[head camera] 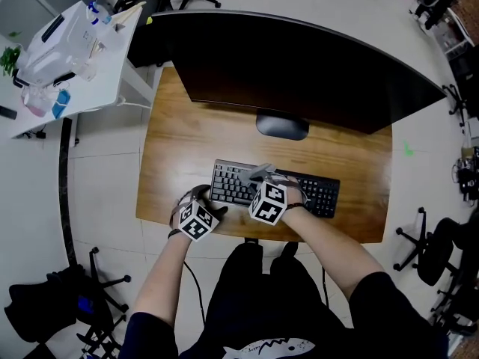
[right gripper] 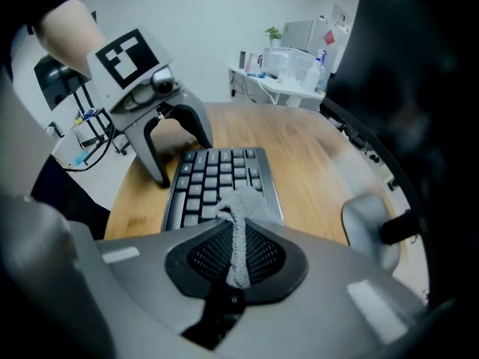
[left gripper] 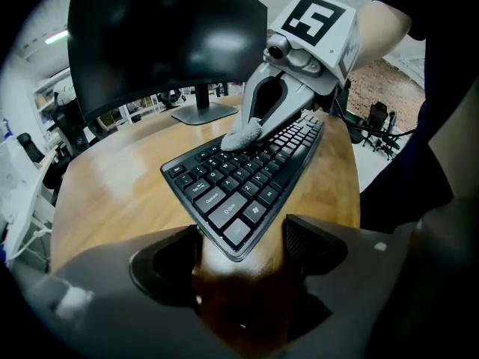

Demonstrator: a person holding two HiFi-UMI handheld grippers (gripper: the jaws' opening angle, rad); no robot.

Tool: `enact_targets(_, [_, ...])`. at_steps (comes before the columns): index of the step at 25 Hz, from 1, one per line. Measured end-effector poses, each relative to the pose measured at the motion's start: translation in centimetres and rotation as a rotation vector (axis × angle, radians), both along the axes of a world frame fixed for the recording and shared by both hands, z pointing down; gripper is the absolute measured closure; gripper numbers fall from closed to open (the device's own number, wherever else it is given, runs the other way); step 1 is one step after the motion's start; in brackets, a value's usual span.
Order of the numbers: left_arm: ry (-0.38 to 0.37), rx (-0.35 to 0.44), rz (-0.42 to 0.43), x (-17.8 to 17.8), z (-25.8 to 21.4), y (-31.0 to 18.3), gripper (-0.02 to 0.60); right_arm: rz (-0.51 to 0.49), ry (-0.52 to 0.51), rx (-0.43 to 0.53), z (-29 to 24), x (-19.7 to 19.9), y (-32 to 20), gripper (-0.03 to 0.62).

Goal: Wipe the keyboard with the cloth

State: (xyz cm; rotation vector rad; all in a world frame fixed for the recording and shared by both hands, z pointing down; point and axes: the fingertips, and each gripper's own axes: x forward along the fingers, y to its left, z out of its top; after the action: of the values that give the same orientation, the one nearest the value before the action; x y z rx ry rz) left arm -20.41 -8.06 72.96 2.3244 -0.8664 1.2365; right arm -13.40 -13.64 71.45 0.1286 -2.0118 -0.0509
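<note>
A black keyboard [head camera: 314, 191] lies near the front edge of a wooden desk [head camera: 179, 148]. My right gripper [head camera: 260, 175] is shut on a grey cloth [right gripper: 243, 204], which presses on the keys left of the keyboard's middle [right gripper: 217, 172]. From the left gripper view, the cloth [left gripper: 241, 134] hangs from the right gripper [left gripper: 281, 99] onto the keys. My left gripper [left gripper: 239, 249] is open at the keyboard's left end [left gripper: 232, 234], whose corner lies between the jaws without being pinched. The same left gripper [right gripper: 172, 144] appears in the right gripper view.
A wide black monitor [head camera: 299, 73] on an oval stand [head camera: 281, 126] fills the back of the desk. A white side table [head camera: 75, 51] with bottles and boxes stands at the left. Office chairs [head camera: 426, 253] surround the desk. The person's legs are under the front edge.
</note>
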Motion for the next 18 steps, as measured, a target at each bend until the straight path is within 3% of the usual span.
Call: enact_targets(18, [-0.032,-0.021,-0.005,-0.2,0.1,-0.2,0.219,0.315,0.133,0.0,0.3,22.5,-1.0,0.565])
